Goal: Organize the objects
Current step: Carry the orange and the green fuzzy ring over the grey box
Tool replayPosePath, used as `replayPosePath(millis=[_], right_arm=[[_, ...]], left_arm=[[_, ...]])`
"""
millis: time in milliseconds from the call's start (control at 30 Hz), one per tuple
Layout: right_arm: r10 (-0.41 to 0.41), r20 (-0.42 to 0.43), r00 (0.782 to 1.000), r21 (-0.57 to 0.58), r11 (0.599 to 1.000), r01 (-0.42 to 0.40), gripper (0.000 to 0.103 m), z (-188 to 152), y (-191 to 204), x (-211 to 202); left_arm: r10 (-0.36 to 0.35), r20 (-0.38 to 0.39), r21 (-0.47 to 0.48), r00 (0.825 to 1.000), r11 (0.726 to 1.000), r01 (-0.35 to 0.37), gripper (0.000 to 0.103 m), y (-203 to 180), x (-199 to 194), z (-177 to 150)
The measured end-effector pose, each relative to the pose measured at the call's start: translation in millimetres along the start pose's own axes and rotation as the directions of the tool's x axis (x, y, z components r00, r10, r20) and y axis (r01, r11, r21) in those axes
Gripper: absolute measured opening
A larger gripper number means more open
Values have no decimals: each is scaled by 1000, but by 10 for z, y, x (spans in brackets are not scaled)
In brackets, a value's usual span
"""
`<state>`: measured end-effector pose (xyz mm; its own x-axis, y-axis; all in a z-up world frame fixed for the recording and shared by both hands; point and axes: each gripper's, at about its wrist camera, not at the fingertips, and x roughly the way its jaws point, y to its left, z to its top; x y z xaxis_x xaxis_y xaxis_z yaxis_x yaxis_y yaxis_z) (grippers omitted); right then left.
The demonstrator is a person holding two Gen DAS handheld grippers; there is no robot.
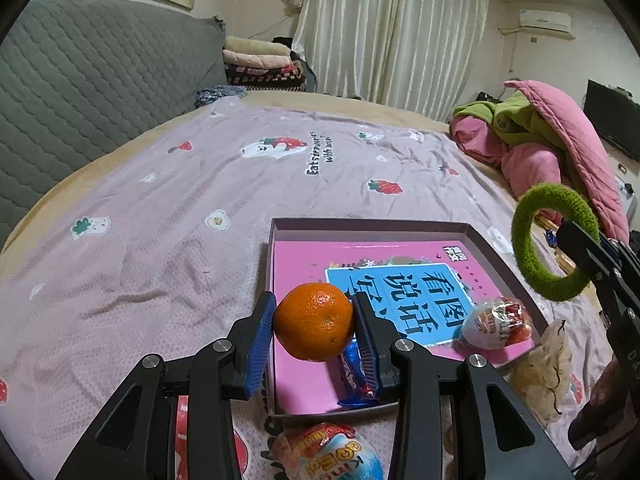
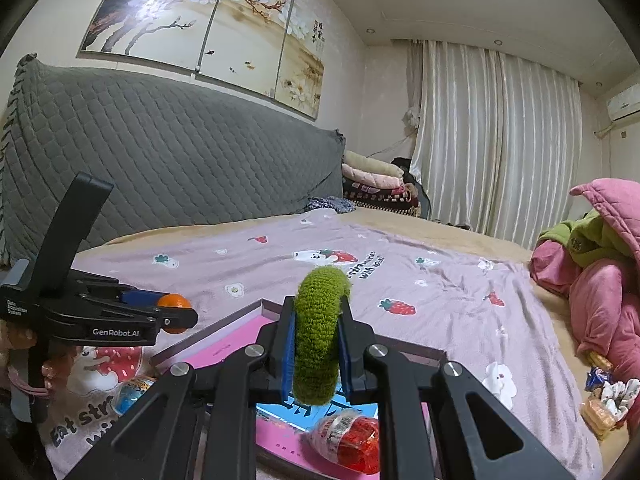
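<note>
Roughly midway, I'd say: the shallow box (image 1: 472,232) already held a red-and-white wrapped egg (image 1: 498,322) at its 4 o'clock corner and a blue snack packet (image 1: 354,376) near 7. The left gripper (image 1: 314,322) was clamped on a tangerine (image 1: 314,322) above the box's 8 o'clock edge, and the right gripper (image 2: 316,344) pinched a green knitted ring (image 2: 316,332) over it. A blue-and-orange wrapped egg (image 1: 328,456) and a crumpled beige wrapper (image 1: 540,372) sat outside on the bedsheet (image 1: 160,200), so those looked left to do.

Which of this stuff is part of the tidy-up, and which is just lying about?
Job: orange in left gripper; green ring in right gripper; box; wrapped eggs; blue packet.

Lying about: pink bedding, folded blankets.
</note>
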<state>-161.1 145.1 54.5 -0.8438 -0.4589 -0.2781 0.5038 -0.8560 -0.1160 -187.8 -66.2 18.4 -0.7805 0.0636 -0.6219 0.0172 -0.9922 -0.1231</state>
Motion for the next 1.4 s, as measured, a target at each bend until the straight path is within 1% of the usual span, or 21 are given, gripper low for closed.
replayPosePath(millis=[133,233,467,600,900,1167,1400], right_arm=[[3,-9,1000,0,1000,-3,18,-10,-7,62],[13,-35,999,2,1000,-13,18,-54,-4,142],[49,-118,992,47,998,-43,18,-206,-30,315],[53,-147,988,59,997,-45,18,-272,-39,359],[62,-190,980,48,997,-54,18,-369,63,437],[53,-224,973,22,999,-49,18,-425,147,501],[50,-246,968,19,999,-47,18,-478,153,532]], left_arm=[[8,-6,1,1000,1000,-8,40,27,75,-16],[13,-17,-4,1000,1000,-13,40,52,151,-39],[12,-42,-15,999,1000,-13,40,87,290,-107],[15,-51,-17,999,1000,-16,40,103,348,-144],[19,-74,-15,997,1000,-21,40,127,459,-215],[42,-67,16,997,999,-41,40,76,473,-239],[22,-75,29,997,999,-20,40,2,484,-253]])
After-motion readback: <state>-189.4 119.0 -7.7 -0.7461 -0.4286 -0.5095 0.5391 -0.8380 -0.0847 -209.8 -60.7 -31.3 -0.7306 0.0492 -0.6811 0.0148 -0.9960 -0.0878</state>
